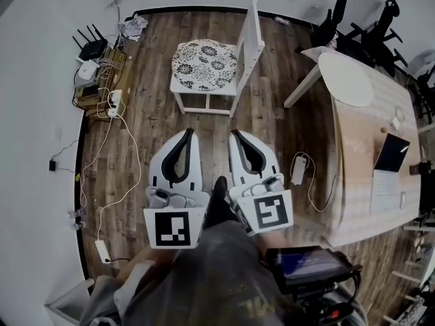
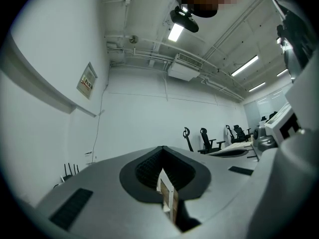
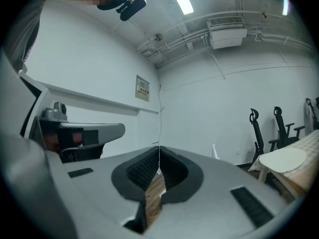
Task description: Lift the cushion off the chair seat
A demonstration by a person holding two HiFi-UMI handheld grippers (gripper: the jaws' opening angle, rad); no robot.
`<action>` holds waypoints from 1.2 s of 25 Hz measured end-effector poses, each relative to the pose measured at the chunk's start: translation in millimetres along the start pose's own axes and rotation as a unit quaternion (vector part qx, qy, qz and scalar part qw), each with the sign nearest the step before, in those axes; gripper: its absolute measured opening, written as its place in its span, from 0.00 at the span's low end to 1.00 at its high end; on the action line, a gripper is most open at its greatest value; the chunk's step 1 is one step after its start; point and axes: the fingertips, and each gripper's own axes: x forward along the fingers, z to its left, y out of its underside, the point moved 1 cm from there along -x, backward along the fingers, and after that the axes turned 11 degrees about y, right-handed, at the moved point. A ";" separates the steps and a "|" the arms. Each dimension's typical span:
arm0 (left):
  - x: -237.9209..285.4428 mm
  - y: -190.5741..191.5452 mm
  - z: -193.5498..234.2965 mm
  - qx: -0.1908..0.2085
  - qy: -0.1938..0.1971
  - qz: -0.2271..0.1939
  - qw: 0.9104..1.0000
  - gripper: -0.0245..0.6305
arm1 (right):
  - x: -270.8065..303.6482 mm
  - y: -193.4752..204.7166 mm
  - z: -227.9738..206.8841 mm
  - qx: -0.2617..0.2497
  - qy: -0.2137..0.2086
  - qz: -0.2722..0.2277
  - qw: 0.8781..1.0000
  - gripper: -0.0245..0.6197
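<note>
Left tool (image 1: 189,133) and right tool (image 1: 233,133): jaws together on both, nothing gripped, side by side over brown wood floor (image 1: 153,117). Black-and-white floral cushion (image 1: 204,63) lies flat on white wooden chair (image 1: 250,32) seat, covering it edge to edge, well apart from both tools.

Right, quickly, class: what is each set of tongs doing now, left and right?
Left tongs: closed, holding nothing.
Right tongs: closed, holding nothing.
</note>
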 end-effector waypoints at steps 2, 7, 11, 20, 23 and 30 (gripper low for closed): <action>17.5 0.9 10.8 0.001 -0.003 0.003 1.000 0.05 | 21.1 -2.4 -7.1 0.002 0.000 0.001 1.000 0.05; 62.0 -3.8 34.7 0.008 -0.007 0.000 1.000 0.05 | 67.8 -8.4 -23.5 0.005 -0.009 -0.009 1.000 0.05; 91.7 -6.7 42.2 0.010 -0.008 -0.003 1.000 0.05 | 94.8 -12.4 -37.1 0.005 -0.017 -0.017 1.000 0.05; 120.0 6.8 81.5 -0.013 -0.038 0.002 0.999 0.05 | 147.2 -4.8 -44.0 -0.005 -0.028 0.005 1.000 0.05; 128.7 21.9 104.1 -0.023 -0.041 0.011 0.999 0.05 | 168.2 6.4 -35.9 -0.012 -0.032 0.019 0.999 0.05; 181.6 41.5 176.8 -0.034 -0.011 0.020 0.999 0.05 | 253.3 17.7 -20.5 -0.014 -0.009 0.039 0.999 0.05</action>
